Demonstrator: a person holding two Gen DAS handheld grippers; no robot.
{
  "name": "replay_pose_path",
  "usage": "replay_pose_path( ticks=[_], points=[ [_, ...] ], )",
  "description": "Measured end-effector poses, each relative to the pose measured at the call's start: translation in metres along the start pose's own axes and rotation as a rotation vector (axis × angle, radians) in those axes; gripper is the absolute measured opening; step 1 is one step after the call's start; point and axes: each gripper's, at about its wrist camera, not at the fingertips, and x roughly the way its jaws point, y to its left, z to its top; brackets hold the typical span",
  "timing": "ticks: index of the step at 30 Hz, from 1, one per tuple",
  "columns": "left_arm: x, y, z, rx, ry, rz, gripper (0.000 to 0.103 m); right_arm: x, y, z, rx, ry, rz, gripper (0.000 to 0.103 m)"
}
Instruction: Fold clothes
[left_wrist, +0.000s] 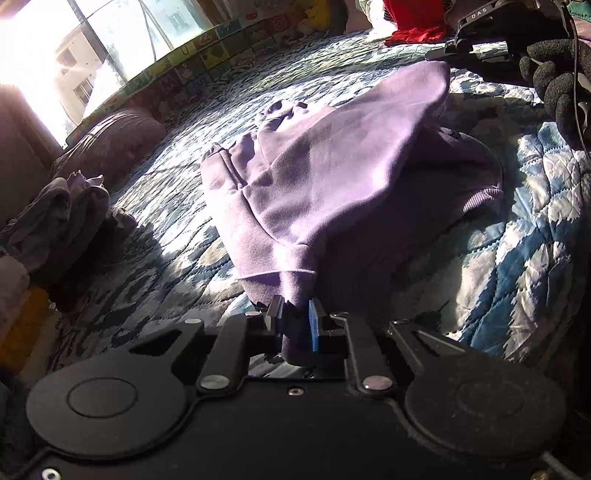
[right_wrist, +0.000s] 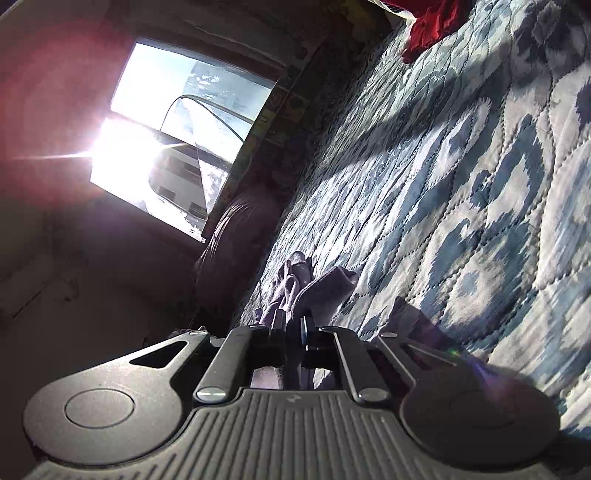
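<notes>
A purple sweatshirt (left_wrist: 332, 177) lies partly lifted over the blue-and-white quilt (left_wrist: 524, 229). My left gripper (left_wrist: 297, 321) is shut on its near hem, and the cloth stretches away from the jaws toward the far right. In the left wrist view my right gripper (left_wrist: 443, 51) holds the garment's far corner, with a black-gloved hand (left_wrist: 554, 77) behind it. In the right wrist view my right gripper (right_wrist: 293, 325) is shut on a thin fold of the purple sweatshirt (right_wrist: 317, 288), tilted steeply over the quilt (right_wrist: 461, 184).
A heap of greyish-purple clothes (left_wrist: 55, 218) sits at the left edge. A purple pillow (left_wrist: 110, 144) lies below the bright window (left_wrist: 74, 55). A red garment (left_wrist: 413, 29) rests at the far end of the bed. A patterned border (left_wrist: 221, 48) lines the wall.
</notes>
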Motion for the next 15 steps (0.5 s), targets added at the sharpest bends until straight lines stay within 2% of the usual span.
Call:
replay_pose_path(
  ticks=[4,5,7,9,10,11,15],
  points=[
    [0.009,-0.015,-0.009,0.111,-0.006,0.017,0.010,0.010,-0.011,0.001,-0.006,0.034,-0.110,0.009],
    [0.007,-0.013,-0.009,0.096,-0.014,0.004,0.012,0.012,-0.012,0.000,-0.006,0.044,-0.136,0.009],
    [-0.002,-0.005,-0.009,0.075,-0.016,-0.028,0.020,0.012,-0.014,-0.001,0.027,0.048,-0.125,0.010],
    [-0.016,0.011,-0.010,0.012,-0.008,-0.093,0.037,0.006,-0.018,-0.001,0.087,0.039,-0.108,0.014],
    [-0.023,0.020,-0.011,-0.028,-0.019,-0.119,0.040,0.002,-0.021,-0.002,0.123,0.033,-0.108,0.017],
    [-0.031,0.028,-0.013,-0.063,-0.027,-0.129,0.039,-0.002,-0.023,-0.003,0.154,0.028,-0.106,0.023],
    [-0.042,0.042,-0.014,-0.126,-0.047,-0.140,0.039,-0.013,-0.015,-0.012,0.167,0.037,-0.087,0.037]
  ],
)
